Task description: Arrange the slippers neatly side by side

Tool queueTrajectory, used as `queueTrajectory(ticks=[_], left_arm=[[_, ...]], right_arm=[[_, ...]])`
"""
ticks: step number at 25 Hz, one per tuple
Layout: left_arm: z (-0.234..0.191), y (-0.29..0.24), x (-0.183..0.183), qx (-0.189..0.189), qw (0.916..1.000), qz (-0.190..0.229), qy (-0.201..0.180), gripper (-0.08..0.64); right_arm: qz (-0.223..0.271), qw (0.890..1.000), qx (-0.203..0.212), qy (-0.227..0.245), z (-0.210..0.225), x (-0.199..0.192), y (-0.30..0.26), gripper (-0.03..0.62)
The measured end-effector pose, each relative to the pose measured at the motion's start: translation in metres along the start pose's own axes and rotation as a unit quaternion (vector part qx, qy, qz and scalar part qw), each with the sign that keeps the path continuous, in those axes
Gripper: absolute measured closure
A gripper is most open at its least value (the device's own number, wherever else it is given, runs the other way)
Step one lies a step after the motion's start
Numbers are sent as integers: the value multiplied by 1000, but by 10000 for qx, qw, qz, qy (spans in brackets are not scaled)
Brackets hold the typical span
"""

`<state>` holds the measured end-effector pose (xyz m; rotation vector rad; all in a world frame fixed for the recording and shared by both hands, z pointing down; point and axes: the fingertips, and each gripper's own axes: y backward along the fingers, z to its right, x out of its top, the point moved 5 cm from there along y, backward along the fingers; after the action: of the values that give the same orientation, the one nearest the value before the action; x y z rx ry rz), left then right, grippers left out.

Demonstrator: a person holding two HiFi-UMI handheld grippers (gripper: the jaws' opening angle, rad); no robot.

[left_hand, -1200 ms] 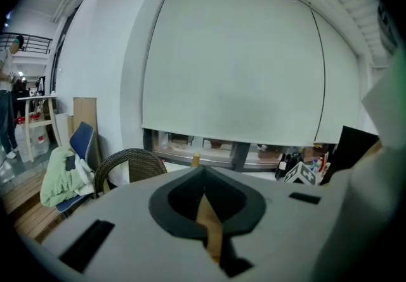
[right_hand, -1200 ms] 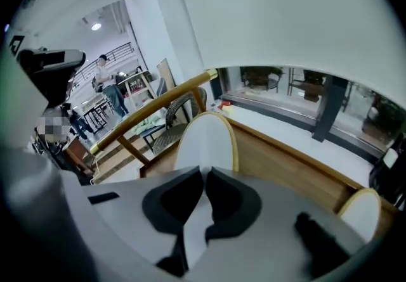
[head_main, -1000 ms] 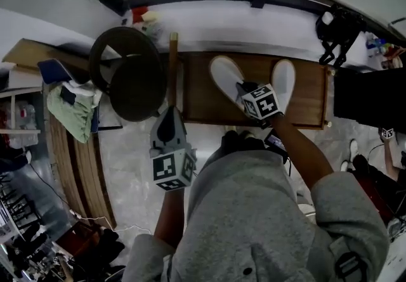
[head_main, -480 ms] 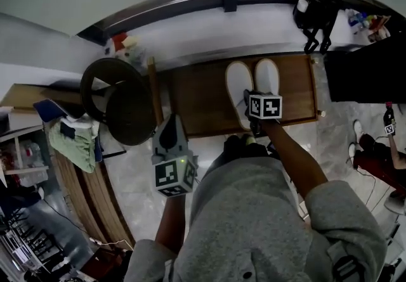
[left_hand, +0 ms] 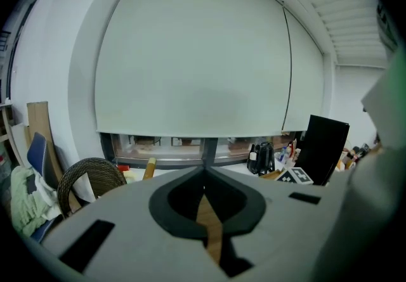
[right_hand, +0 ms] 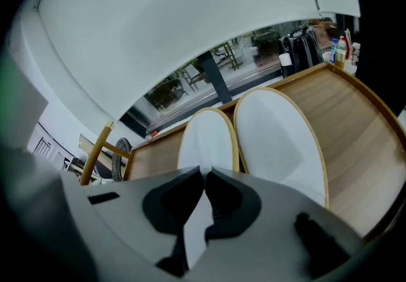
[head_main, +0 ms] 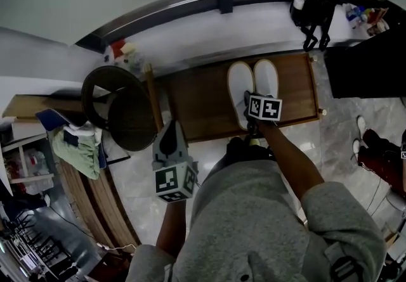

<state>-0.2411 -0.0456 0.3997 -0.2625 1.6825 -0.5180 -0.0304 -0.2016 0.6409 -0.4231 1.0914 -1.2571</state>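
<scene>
Two white slippers lie side by side, parallel and nearly touching, on a low wooden tray (head_main: pixel 203 103). They are the left slipper (head_main: pixel 240 87) and the right slipper (head_main: pixel 267 79). My right gripper (head_main: pixel 248 102) sits over the near end of the left slipper. In the right gripper view the left slipper (right_hand: pixel 206 138) runs in under the right gripper (right_hand: pixel 206 174), whose jaws are shut on its near edge. The right slipper (right_hand: pixel 279 138) lies free beside it. My left gripper (head_main: pixel 170 127) hangs over the floor left of the tray. In its own view the left gripper (left_hand: pixel 204 176) is shut and holds nothing.
A round wicker stool (head_main: pixel 124 103) stands left of the tray beside a wooden post (head_main: pixel 152 94). A black bag (head_main: pixel 314 11) sits on the ledge behind. A black cabinet (head_main: pixel 368 65) is at the right. Green cloth (head_main: pixel 76 147) lies at the left.
The left slipper swung from a slant to lie parallel against the right one, moving with my right gripper. The left gripper stayed where it was.
</scene>
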Motion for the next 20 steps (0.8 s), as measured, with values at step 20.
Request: queueTrajectory(ticks=[20], left_arm=[[-4, 8, -10, 51, 9999, -95, -29, 545]], right_arm=[[-54, 9993, 317, 171, -4, -1, 2, 462]])
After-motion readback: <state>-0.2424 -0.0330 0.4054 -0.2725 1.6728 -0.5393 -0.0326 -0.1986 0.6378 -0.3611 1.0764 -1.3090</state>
